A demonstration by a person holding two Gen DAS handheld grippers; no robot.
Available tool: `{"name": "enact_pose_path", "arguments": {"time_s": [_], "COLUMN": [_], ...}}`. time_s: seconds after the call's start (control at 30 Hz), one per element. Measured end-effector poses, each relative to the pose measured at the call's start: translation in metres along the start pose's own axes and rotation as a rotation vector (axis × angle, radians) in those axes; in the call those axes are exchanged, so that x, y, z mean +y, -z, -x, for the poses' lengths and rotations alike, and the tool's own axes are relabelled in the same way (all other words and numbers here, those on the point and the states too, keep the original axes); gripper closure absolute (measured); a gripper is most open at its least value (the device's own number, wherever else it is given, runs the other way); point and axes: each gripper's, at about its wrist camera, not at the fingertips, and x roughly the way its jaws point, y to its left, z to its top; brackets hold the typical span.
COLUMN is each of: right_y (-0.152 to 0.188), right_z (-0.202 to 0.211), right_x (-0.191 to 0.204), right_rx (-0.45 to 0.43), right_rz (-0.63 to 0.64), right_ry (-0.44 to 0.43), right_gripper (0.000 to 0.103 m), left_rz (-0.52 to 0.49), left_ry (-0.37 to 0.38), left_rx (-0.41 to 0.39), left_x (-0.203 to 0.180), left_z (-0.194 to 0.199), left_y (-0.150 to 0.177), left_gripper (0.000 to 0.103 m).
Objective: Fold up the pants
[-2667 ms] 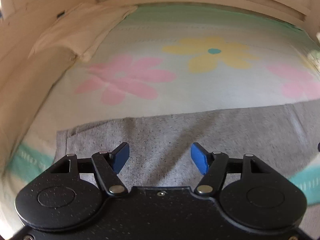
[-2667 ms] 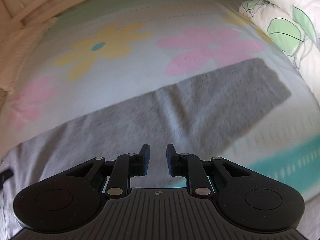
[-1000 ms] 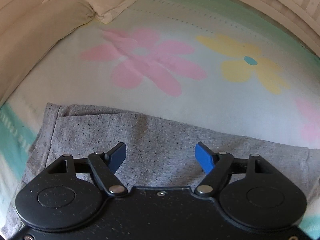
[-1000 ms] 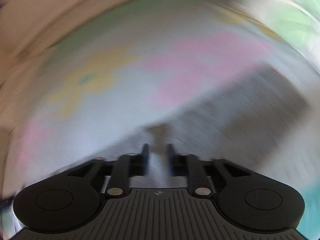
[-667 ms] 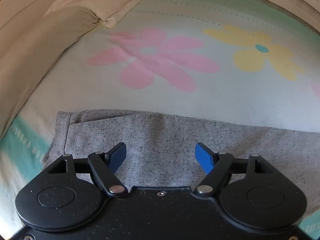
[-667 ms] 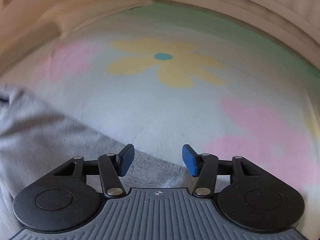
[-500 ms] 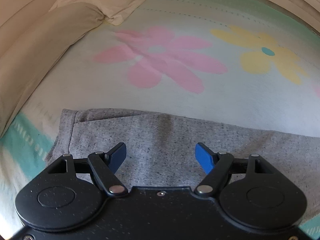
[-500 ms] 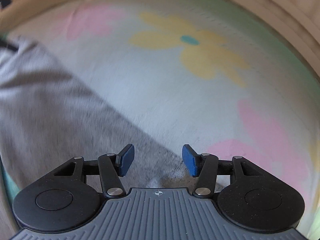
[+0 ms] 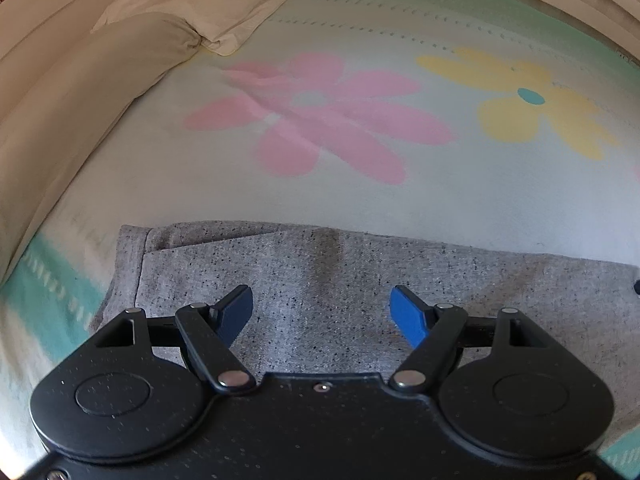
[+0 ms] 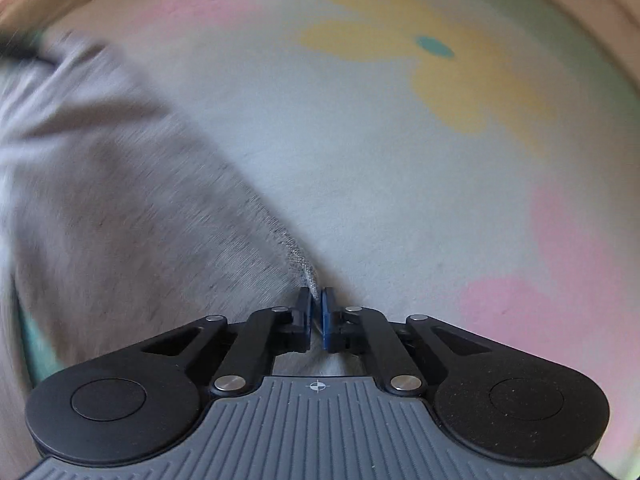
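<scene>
Grey speckled pants [image 9: 328,280] lie flat on a flowered bedsheet, their waist end at the left in the left wrist view. My left gripper [image 9: 322,312] hovers over the pants near the waist, open and empty, blue pads wide apart. In the right wrist view the pants [image 10: 120,200] stretch away to the left, blurred by motion. My right gripper [image 10: 316,308] is shut on the far edge of the pants fabric, which is pinched between the blue pads.
The bedsheet [image 9: 360,184] carries a pink flower [image 9: 316,116] and a yellow flower [image 9: 532,100]. Beige pillows [image 9: 120,40] lie at the upper left. A pale headboard or wall rims the far edge of the bed.
My right gripper swung left along the pants, opened, then closed on the fabric edge. My left gripper stayed open over the waist, shifting only slightly.
</scene>
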Motion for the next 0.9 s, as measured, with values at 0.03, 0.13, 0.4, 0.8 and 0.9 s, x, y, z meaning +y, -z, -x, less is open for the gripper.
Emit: {"name": "enact_pose_path", "arguments": {"time_s": [0.03, 0.13, 0.4, 0.8, 0.9], "right_y": [0.007, 0.031, 0.099, 0.118, 0.119], "right_z": [0.009, 0.035, 0.058, 0.039, 0.045], "right_x": [0.012, 0.047, 0.127, 0.135, 0.131], "right_rx": [-0.011, -0.053, -0.08, -0.14, -0.167], "right_rz": [0.035, 0.127, 0.259, 0.172, 0.129], "right_ry": [0.016, 0.058, 0.087, 0.125, 0.151], "right_gripper": [0.099, 0.099, 0.1, 0.099, 0.1], "left_rz": [0.004, 0.015, 0.077, 0.145, 0.19], "left_ry": [0.006, 0.011, 0.058, 0.033, 0.032], "left_rx": [-0.003, -0.019, -0.003, 0.164, 0.154], "left_x": [0.001, 0.002, 0.002, -0.003, 0.004], "left_z": [0.001, 0.003, 0.001, -0.053, -0.056], "left_y": [0.0, -0.002, -0.008, -0.015, -0.011], "left_gripper": [0.026, 0.026, 0.025, 0.027, 0.053]}}
